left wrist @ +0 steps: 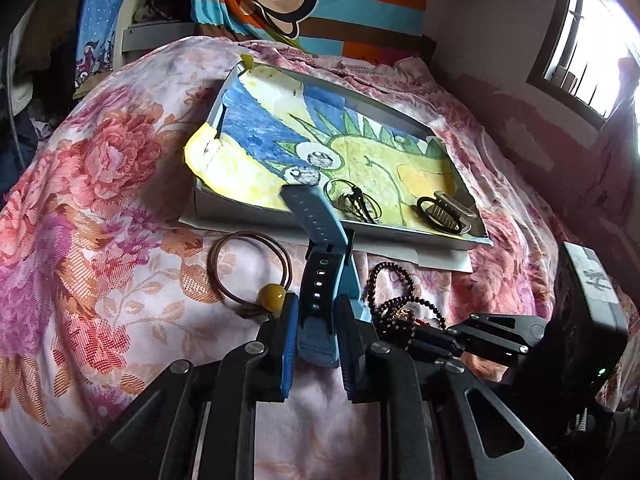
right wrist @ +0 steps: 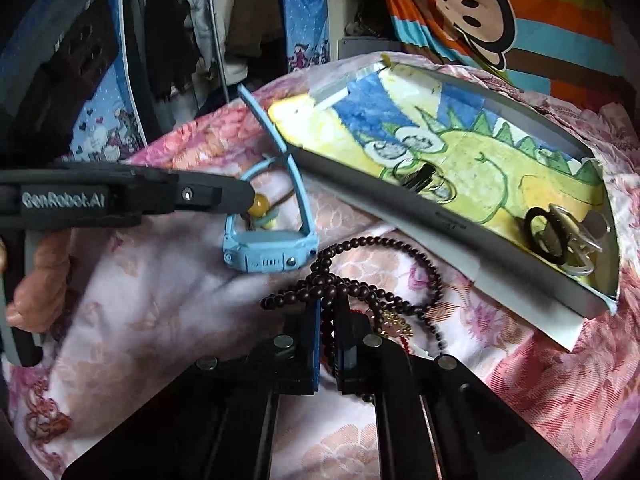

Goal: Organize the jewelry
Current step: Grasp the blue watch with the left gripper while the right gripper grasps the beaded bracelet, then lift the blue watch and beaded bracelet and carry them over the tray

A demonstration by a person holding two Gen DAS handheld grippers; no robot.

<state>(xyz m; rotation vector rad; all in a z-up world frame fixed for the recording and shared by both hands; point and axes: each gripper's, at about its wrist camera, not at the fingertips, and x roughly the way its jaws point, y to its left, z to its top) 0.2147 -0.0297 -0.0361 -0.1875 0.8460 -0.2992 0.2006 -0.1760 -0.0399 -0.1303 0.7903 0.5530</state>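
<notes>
My left gripper (left wrist: 318,320) is shut on a light blue watch (left wrist: 320,280), its strap reaching up toward the tray; the watch also shows in the right wrist view (right wrist: 270,246). My right gripper (right wrist: 328,320) is shut on a dark bead necklace (right wrist: 352,280), which also shows beside the watch in the left wrist view (left wrist: 400,304). A brown cord bracelet with a yellow bead (left wrist: 256,276) lies on the bedspread to the left. The shallow tray (left wrist: 240,208) lined with a dinosaur drawing holds metal rings (left wrist: 352,200) and a black ring with clips (left wrist: 440,212).
A floral pink bedspread (left wrist: 100,200) covers the bed. A striped monkey pillow (left wrist: 312,4) leans at the back. A barred window (left wrist: 592,52) is at the right. Hanging clothes (right wrist: 224,28) stand behind the bed at the left.
</notes>
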